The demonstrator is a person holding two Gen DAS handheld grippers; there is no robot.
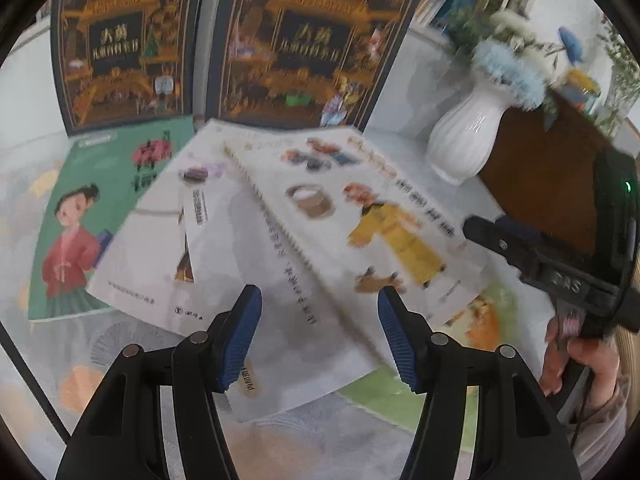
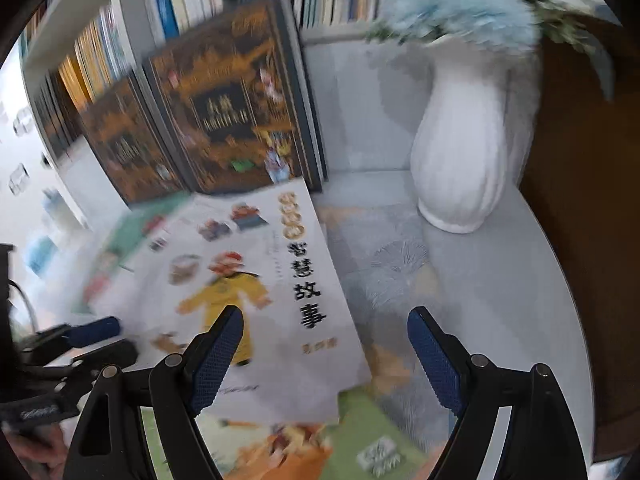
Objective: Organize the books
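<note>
The white story book (image 1: 280, 216) is seen lying flat on the bench (image 2: 500, 280), atop a green book (image 1: 80, 216) at left and a light-green book (image 2: 372, 428) nearer. Both tongs, left (image 1: 320, 336) and right (image 2: 326, 360), are held apart w/ nothing gripped. For a clean lift, the white book's near edge should probably be pinched w/o dragging the books beneath, and the vase (image 2: 460, 152) at far right avoided.

The white book (image 2: 256, 300) has a smooth paper cover with a soft shine. The two dark books (image 1: 312, 48) standing behind look like glossy hardcovers. The vase (image 2: 464, 152) is white, ribbed and glossy, like ceramic. The fingers (image 1: 240, 336) have blue rubbery pads with fine ridges on matt black plastic. The tablecloth (image 2: 400, 268) looks shiny and patterned.
</note>
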